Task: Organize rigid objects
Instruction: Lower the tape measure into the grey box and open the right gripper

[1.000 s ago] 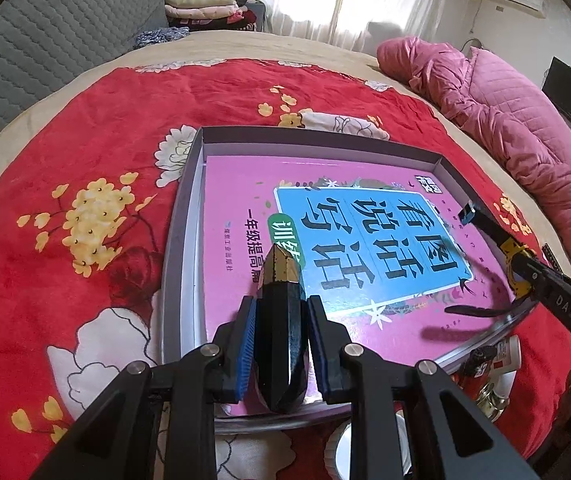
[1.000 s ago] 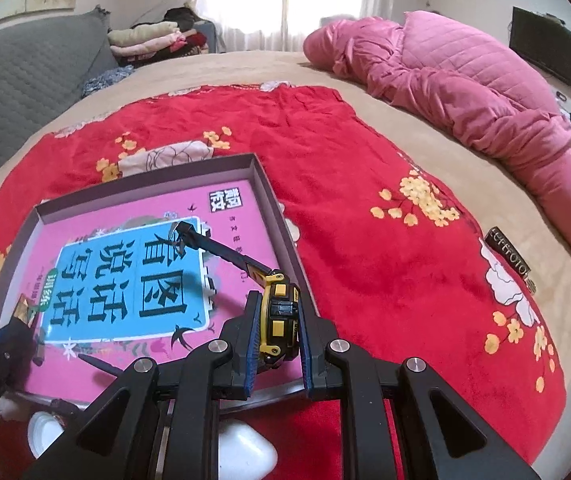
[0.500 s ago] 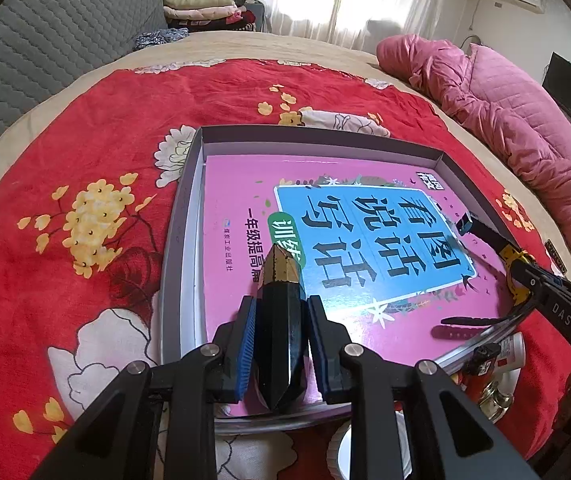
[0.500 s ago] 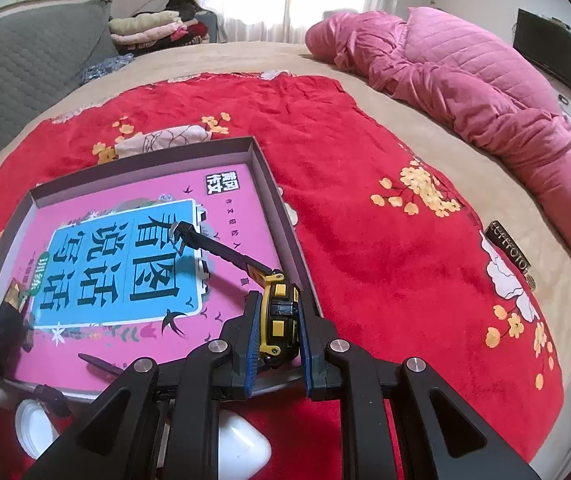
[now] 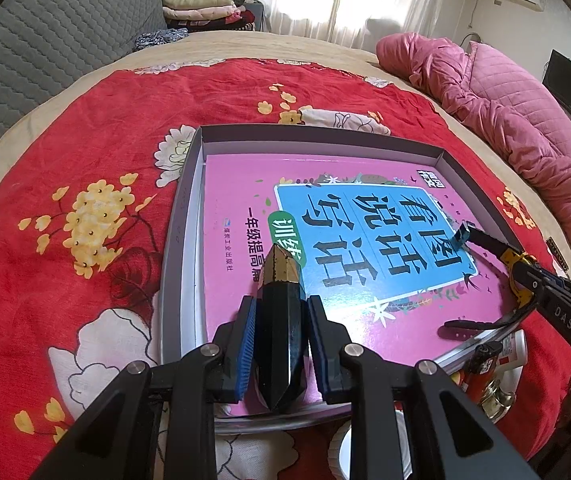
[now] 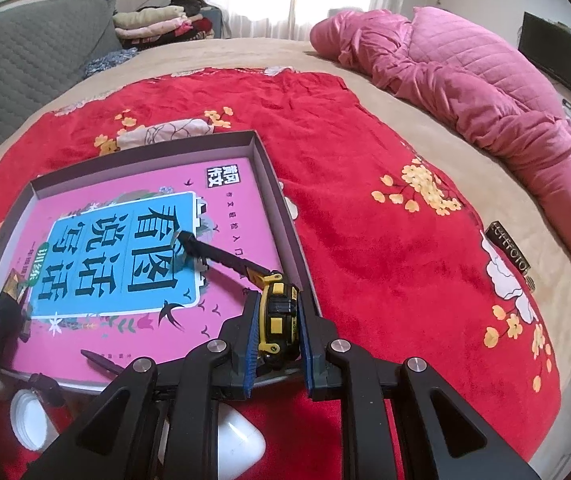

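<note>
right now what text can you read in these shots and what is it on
"看图说话" on the blue panel of the pink workbook.
"训练" on its green tag.
"一年级提高" beside that, partly hidden.
"DAS" on the right tool.
White bottle label: too small to read.

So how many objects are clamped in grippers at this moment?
2. A black-and-gold faceted piece is in the left gripper, over the book's near edge. A yellow tape measure, blade extended, is in the right gripper at the tray's near corner. None seem hidden.
</note>
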The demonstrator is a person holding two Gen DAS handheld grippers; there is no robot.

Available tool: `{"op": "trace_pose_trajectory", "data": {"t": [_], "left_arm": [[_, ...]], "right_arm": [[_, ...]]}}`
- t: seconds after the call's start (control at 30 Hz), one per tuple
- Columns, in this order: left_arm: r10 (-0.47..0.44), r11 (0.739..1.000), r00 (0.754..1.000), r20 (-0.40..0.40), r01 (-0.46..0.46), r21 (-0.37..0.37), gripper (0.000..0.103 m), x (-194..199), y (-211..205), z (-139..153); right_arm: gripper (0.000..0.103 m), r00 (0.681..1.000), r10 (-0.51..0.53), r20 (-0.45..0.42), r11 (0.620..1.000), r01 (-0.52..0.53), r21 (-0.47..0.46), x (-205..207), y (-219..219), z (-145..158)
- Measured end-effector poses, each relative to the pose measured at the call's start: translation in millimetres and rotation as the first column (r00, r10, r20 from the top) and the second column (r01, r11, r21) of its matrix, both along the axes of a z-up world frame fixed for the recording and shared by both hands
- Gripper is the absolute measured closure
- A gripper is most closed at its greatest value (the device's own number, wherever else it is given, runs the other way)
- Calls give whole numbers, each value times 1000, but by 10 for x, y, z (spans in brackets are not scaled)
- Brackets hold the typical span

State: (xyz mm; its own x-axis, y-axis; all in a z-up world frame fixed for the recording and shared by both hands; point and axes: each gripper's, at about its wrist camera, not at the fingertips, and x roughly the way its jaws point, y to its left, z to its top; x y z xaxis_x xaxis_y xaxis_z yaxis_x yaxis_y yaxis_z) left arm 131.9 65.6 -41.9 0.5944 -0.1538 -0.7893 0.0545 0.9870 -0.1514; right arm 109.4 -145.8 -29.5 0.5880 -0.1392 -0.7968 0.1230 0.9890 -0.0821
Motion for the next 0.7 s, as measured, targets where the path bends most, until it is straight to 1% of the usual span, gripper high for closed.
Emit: {"op": "trace_pose_trajectory", "data": {"t": [0.13, 0.37, 0.47, 0.53, 0.6, 0.7], "left_arm": [[2, 1000, 1000, 0, -2, -10, 78, 6, 4, -11], [-1, 1000, 1000, 2, 1, 3, 77, 3, -2, -10], [-3, 1000, 1000, 3, 3, 15, 77, 3, -5, -11], [-7, 999, 1000, 3, 7, 35, 77, 2, -17, -16], [-9, 998, 1000, 5, 9, 55, 77, -1, -37, -18], [-9, 998, 1000, 6, 9, 57, 77, -4, -40, -14]], "right_arm": [[84, 1000, 3, 5, 1000, -3, 9, -26, -8, 1], [81, 1000, 6, 24, 1000, -7, 27, -81, -21, 81], [77, 999, 15, 41, 1000, -15, 5, -120, -5, 146], [71, 999, 22, 50, 1000, -22, -3, -140, 2, 175], [69, 998, 25, 53, 1000, -25, 4, -163, 4, 189], [69, 998, 27, 49, 1000, -27, 15, -157, -8, 190]]}}
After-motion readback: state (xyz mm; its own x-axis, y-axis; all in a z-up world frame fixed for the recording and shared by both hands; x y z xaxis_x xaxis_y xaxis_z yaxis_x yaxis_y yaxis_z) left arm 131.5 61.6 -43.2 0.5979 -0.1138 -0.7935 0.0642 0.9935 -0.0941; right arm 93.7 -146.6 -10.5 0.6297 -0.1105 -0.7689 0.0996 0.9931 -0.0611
